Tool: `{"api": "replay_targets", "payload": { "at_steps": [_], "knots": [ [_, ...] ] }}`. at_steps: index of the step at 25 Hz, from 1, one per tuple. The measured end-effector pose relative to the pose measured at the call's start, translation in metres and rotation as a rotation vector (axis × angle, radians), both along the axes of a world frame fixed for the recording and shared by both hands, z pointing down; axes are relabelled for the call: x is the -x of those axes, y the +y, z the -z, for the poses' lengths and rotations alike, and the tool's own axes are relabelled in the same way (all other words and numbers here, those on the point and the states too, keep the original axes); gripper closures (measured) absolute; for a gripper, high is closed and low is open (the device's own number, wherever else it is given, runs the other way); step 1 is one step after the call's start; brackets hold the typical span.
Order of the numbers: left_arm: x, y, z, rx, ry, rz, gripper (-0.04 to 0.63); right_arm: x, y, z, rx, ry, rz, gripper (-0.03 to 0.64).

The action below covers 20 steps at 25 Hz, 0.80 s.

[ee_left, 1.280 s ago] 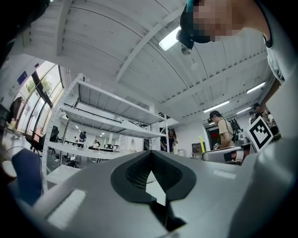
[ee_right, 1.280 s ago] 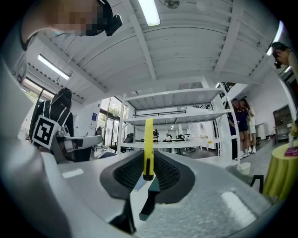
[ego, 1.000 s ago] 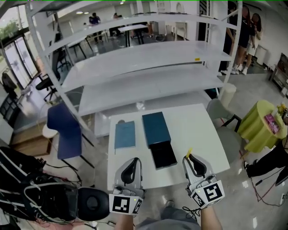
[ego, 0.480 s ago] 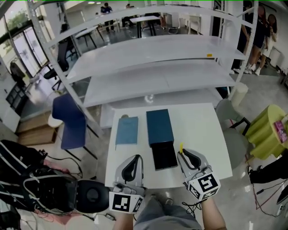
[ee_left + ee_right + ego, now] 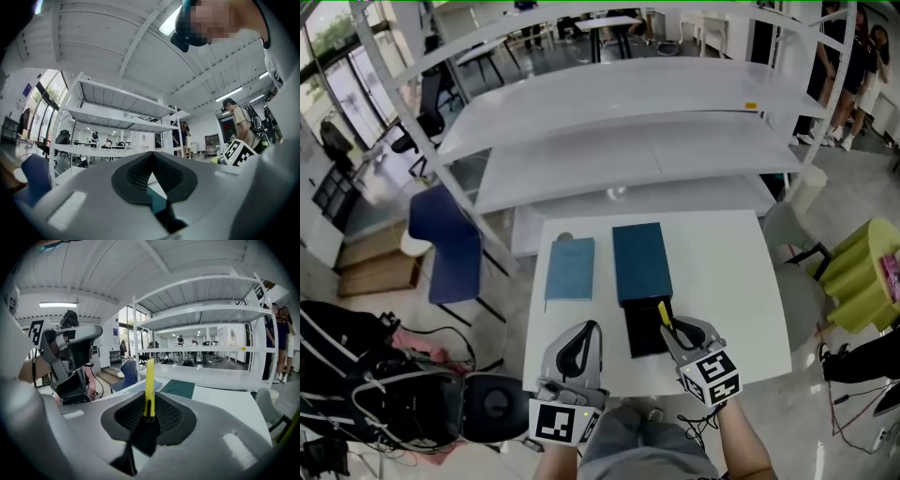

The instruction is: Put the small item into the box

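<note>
Moved: the right gripper (image 5: 672, 330) has swung left since a second ago, from above the bare counter to the right edge of the black box (image 5: 642, 333); the left gripper (image 5: 577, 345) has barely shifted.
Right gripper: shut tight on the yellow small item (image 5: 664, 314), pinching its lower end; in the right gripper view (image 5: 149, 416) the item (image 5: 149, 380) stands straight up from between the jaws.
Small item: a thin yellow stick, held in the air, its free end tilted over the black box's right side; it is not inside the box.
Left gripper: jaws together with nothing between them (image 5: 151, 173), hanging above the counter's near edge, left of the black box.
Black box: lies near the middle of the white counter (image 5: 722, 272), towards the near side, its inside dark.
Teal piece (image 5: 641, 261): flat and rectangular, touching the black box's far end; seen beyond the jaws in the right gripper view (image 5: 179, 388).
Light blue notebook (image 5: 570, 269): flat on the counter, just left of the teal piece.
Surroundings: white shelf rack (image 5: 628, 159) behind the counter, blue chair (image 5: 441, 244) to its left.
</note>
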State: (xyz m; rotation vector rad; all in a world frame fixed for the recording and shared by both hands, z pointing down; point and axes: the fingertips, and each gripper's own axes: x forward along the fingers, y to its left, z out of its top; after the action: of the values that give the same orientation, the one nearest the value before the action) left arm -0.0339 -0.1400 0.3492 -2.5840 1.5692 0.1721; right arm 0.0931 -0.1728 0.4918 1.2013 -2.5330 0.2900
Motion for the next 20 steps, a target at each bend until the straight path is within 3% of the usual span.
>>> {"api": "replay_targets", "payload": {
  "at_steps": [20],
  "knots": [
    [0.02, -0.032, -0.023, 0.065, 0.03, 0.001, 0.575, 0.009, -0.017, -0.089, 0.298, 0.17, 0.022, 0.548]
  ]
}}
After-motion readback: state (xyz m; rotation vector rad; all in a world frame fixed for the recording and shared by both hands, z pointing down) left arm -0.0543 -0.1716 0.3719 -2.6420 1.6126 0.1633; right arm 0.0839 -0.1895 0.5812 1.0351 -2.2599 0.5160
